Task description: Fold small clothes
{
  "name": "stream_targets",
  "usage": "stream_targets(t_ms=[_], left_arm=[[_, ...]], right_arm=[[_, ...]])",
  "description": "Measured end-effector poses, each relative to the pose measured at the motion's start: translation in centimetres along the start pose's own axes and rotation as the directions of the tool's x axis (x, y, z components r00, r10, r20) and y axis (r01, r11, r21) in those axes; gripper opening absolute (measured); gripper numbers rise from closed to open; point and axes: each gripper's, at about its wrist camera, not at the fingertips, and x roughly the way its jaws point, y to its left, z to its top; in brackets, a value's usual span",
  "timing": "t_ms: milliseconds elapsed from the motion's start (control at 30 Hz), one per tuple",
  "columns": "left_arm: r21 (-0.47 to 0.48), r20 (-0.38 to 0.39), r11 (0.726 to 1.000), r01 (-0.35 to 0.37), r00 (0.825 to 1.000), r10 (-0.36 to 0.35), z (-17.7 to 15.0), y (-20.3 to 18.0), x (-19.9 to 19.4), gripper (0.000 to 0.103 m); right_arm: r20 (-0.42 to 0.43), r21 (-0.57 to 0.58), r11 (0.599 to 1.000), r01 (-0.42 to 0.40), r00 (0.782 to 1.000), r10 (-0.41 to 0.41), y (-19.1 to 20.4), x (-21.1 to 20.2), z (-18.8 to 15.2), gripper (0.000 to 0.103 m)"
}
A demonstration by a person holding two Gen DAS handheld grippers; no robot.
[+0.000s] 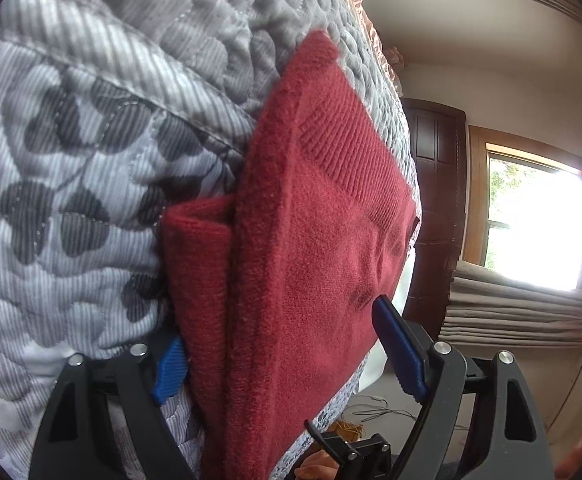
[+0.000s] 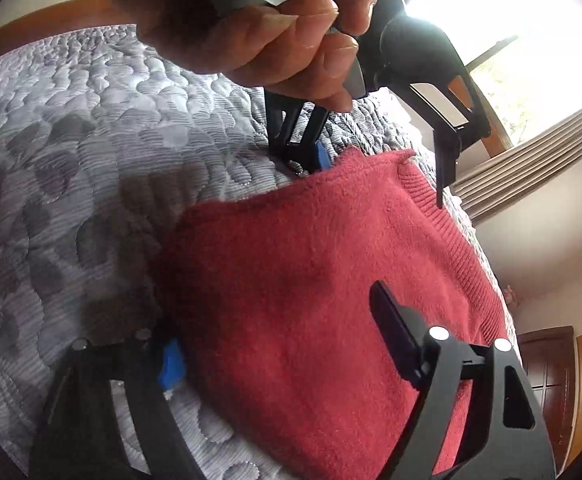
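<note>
A grey quilted bedspread (image 1: pixel 91 152) with a dark leaf print covers the bed and fills most of both wrist views; everything else is placed against it. On the bedspread lies the red knitted garment (image 1: pixel 303 248), folded into layers, with a ribbed band along one edge and a rolled fold showing at its side toward the leaf print. Beyond the bedspread's far edge stand a dark wooden door (image 1: pixel 437 184), a bright window (image 1: pixel 539 220) in a wooden frame, and a stack of folded grey blinds (image 1: pixel 519 312) beneath that window. In the right wrist view a hand (image 2: pixel 275 32) above the bedspread grips the handle of the other tool. The left gripper (image 1: pixel 287 348) stands wide open astride the garment's near end: one blue-padded finger sits against the bedspread beside the fold, the other hangs above the top layer, and it has hold of nothing. The right gripper (image 2: pixel 279 340) is likewise spread wide over the opposite end of the garment, one blue pad down at the bedspread beside the cloth's edge, the other finger raised above the red knit, not clamped on anything. Thin wires (image 1: pixel 383 410) lie on the floor past the bedspread's lower edge.
</note>
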Motion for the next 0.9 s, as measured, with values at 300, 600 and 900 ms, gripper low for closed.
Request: stream_targets(t_ms=[300, 600, 900], left_arm=[[-0.016, -0.002, 0.995, -0.102, 0.995, 0.102, 0.1, -0.6, -0.1, 0.027], [0.027, 0.036, 0.988, -0.150, 0.988, 0.149, -0.6, -7.2, -1.1, 0.018], [0.099, 0.042, 0.975, -0.199, 0.980, 0.195, -1.7, -16.3, -1.2, 0.018]], right_arm=[[0.009, 0.145, 0.984, -0.104, 0.995, 0.104, -1.8, -1.5, 0.3, 0.030], [0.067, 0.315, 0.938, -0.144, 0.989, 0.129, -7.4, -5.8, 0.8, 0.022], [0.120, 0.460, 0.871, -0.171, 0.984, 0.130, -13.5, -10.6, -0.5, 0.019]])
